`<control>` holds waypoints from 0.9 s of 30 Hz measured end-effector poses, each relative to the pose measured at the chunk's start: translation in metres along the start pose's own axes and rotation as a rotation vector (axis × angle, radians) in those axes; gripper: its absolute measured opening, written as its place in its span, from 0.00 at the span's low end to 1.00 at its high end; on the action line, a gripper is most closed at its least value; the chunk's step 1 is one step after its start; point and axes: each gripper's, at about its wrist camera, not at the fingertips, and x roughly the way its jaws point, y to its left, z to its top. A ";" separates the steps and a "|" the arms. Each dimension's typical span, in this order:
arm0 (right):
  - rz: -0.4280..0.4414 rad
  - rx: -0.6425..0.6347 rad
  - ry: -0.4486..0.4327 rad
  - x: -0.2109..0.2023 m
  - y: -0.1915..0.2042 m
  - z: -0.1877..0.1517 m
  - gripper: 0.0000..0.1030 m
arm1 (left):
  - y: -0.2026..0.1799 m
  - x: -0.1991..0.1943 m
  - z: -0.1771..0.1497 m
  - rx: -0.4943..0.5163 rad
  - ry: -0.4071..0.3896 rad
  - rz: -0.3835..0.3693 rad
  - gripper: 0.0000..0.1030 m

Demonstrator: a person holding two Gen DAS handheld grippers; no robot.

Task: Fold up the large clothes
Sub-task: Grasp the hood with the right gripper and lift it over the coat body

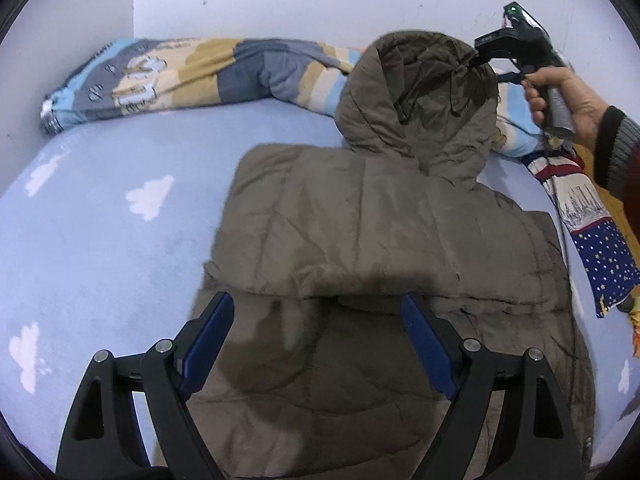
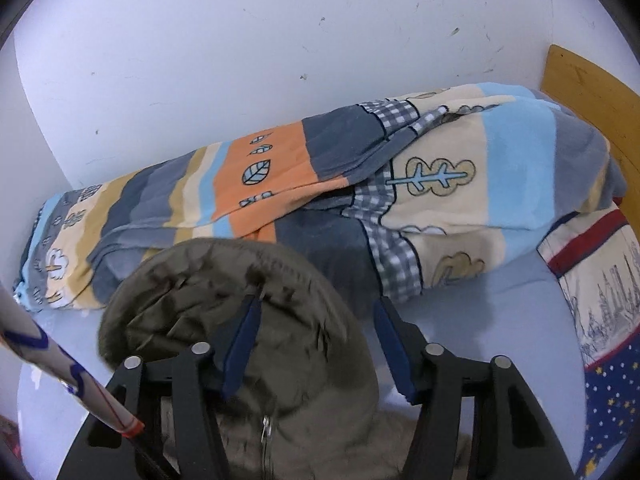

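Note:
An olive-brown padded jacket [image 1: 360,220] lies flat on the light blue cloud-print bed sheet [image 1: 100,220], its sides folded in. Its hood [image 1: 420,100] stands up against the blanket at the far end. My left gripper [image 1: 318,304] hovers open over the jacket's near half, nothing between its blue pads. A hand holds my right gripper [image 1: 496,68] at the hood's right rim. In the right wrist view the right gripper [image 2: 316,304] straddles the hood [image 2: 180,300]: one finger over the hood's inside, the other outside it with sheet showing beside its pad. The zipper [image 2: 266,432] shows below.
A rolled patterned blanket [image 1: 180,72] [image 2: 360,180] runs along the white wall. A star-and-skyline pillow [image 1: 600,260] [image 2: 600,300] lies right of the jacket, by a wooden headboard [image 2: 592,96]. A white tube with blue and red marks [image 2: 60,368] crosses the right wrist view's lower left.

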 end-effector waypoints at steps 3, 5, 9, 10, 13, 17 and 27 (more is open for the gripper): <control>-0.009 -0.015 -0.002 0.014 0.003 -0.005 0.28 | -0.004 0.003 -0.002 0.018 0.006 0.012 0.82; -0.039 -0.036 -0.015 0.013 0.006 -0.011 0.09 | -0.005 0.001 -0.001 0.017 0.000 0.014 0.82; -0.027 -0.037 -0.067 -0.014 0.001 -0.025 0.07 | -0.007 -0.004 -0.001 0.011 -0.012 0.011 0.82; -0.019 -0.040 -0.078 -0.023 -0.001 -0.029 0.07 | -0.008 -0.005 0.000 0.011 -0.016 0.011 0.82; 0.003 -0.051 -0.092 -0.051 -0.004 -0.042 0.07 | -0.009 -0.010 0.001 0.003 -0.026 0.002 0.82; 0.013 -0.070 -0.108 -0.090 -0.005 -0.061 0.07 | -0.007 -0.019 0.004 -0.019 -0.049 -0.012 0.82; 0.089 -0.070 -0.092 -0.162 -0.003 -0.134 0.07 | 0.000 -0.023 0.013 -0.109 -0.050 -0.126 0.82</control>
